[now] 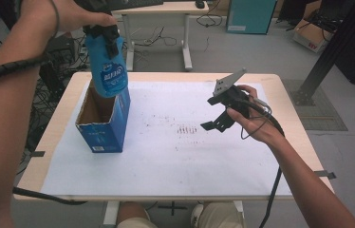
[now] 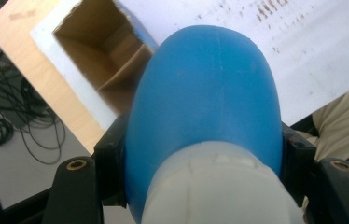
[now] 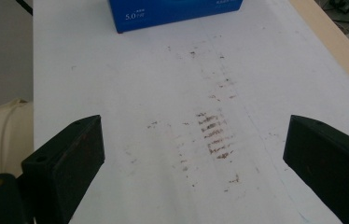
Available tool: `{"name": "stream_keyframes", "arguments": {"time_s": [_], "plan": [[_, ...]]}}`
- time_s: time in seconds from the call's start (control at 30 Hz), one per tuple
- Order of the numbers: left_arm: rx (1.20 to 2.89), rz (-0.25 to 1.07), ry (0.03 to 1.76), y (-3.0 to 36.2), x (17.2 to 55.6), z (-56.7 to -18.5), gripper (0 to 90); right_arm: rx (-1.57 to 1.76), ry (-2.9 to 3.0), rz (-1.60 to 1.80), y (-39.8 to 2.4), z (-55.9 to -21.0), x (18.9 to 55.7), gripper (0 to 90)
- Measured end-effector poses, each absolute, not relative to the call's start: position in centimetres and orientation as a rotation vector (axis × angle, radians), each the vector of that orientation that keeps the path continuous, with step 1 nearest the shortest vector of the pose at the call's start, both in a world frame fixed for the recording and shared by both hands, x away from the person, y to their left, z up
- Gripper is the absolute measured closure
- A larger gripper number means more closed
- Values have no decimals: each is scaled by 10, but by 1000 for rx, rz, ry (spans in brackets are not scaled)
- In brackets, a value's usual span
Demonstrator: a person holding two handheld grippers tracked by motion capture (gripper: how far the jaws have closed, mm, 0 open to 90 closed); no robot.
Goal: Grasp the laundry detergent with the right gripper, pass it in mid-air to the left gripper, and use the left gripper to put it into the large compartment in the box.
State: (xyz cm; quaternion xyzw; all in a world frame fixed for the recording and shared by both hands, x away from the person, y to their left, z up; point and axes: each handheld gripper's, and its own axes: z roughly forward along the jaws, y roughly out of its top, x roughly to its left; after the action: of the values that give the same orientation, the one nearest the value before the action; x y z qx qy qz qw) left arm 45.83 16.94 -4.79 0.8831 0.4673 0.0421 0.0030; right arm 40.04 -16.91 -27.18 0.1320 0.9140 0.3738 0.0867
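Light wood table point(image 1: 287, 102) with a white paper sheet point(image 1: 175, 156) covering most of its top, brown scuff marks near the centre. At 9 o'clock on the sheet, an open-topped blue cardboard box point(image 1: 103, 128) stands upright, brown inside, mouth up. Directly over the mouth hangs a blue plastic bottle with a printed label and a white cap end point(image 1: 109, 66), long axis near vertical with a slight tilt, base down, its bottom level with or just inside the box rim; whether it touches the cardboard I cannot tell. Left gripper point(image 1: 103, 32) is clamped on the bottle's upper neck, jaws narrow and pressing either side, hand at 11 o'clock of the high view. From the left gripper view the bottle point(image 2: 205, 107) runs straight out from the jaws with the box opening point(image 2: 102, 60) beyond it toward 10 o'clock, so box and bottle are nearly in line along the bottle's axis. Left hand is the nearer one by far. Right gripper point(image 1: 216, 124) hovers at 3 o'clock over the sheet, well apart from the box, jaws wide and empty; its own view shows bare paper between the jaws and the box's blue side point(image 3: 177, 14) at 12 o'clock. Hidden: bottle base, box floor, cap detail blurred, label text unreadable.
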Motion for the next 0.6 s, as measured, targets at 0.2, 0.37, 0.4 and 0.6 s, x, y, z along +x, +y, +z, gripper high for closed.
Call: {"name": "stream_keyframes", "arguments": {"time_s": [0.2, 0.37, 0.4, 0.6], "plan": [[2681, 157, 1592, 181, 458, -40, 370, 401, 2715, 1102, -174, -268, 399, 54], [2604, 182, 1672, 192, 459, -35, 370, 405, 2712, 1097, -177, -267, 398, 54], [2585, 173, 1693, 194, 459, -34, 370, 407, 2710, 1095, -177, -266, 397, 54], [2505, 149, 1785, 207, 460, -32, 370, 413, 2704, 1081, -180, -263, 397, 54]]}}
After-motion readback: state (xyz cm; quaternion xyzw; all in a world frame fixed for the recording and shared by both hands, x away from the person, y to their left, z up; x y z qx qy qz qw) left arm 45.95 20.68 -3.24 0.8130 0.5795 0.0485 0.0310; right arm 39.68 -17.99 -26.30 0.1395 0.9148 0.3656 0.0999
